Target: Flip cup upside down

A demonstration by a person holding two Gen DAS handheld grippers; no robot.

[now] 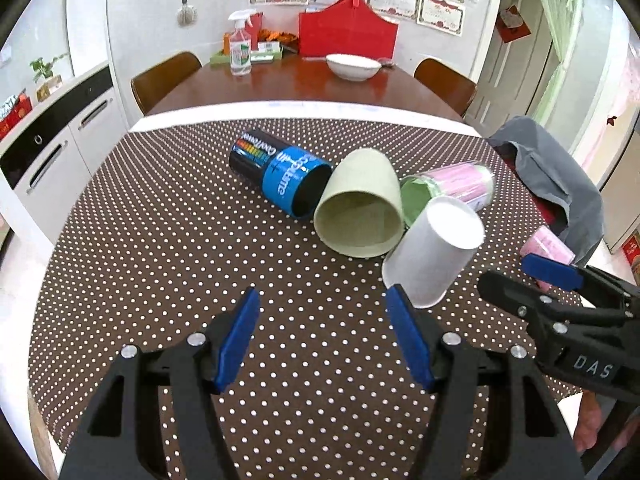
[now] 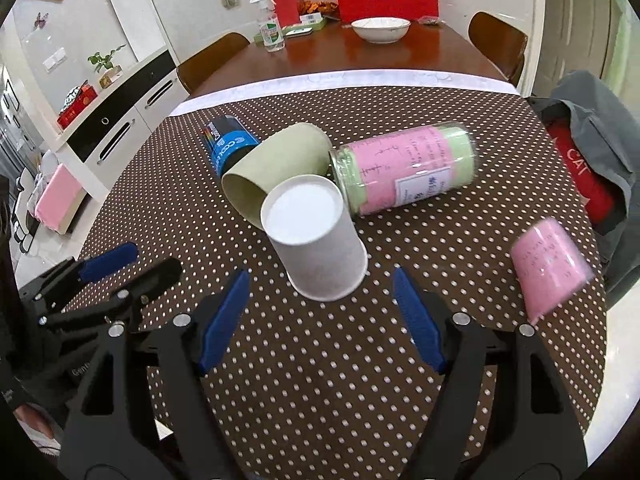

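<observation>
A white paper cup [image 1: 434,248] stands upside down, rim on the dotted tablecloth; it also shows in the right wrist view [image 2: 316,236]. Behind it a pale green cup [image 1: 360,204] [image 2: 272,164], a black-and-blue cup [image 1: 280,172] [image 2: 230,144] and a clear jar with pink and green contents [image 1: 456,184] [image 2: 404,168] lie on their sides. A pink cup [image 2: 550,266] [image 1: 546,246] stands upside down at the right. My left gripper [image 1: 322,328] is open and empty, just left of the white cup. My right gripper [image 2: 322,310] is open and empty, just in front of the white cup.
The dotted tablecloth [image 1: 160,240] [image 2: 320,380] covers a round table. A grey bag [image 1: 560,176] [image 2: 596,136] sits at the right edge. Behind stands a wooden table with a white bowl [image 1: 352,66] [image 2: 380,28], a spray bottle [image 1: 240,48] and a red bag [image 1: 348,28].
</observation>
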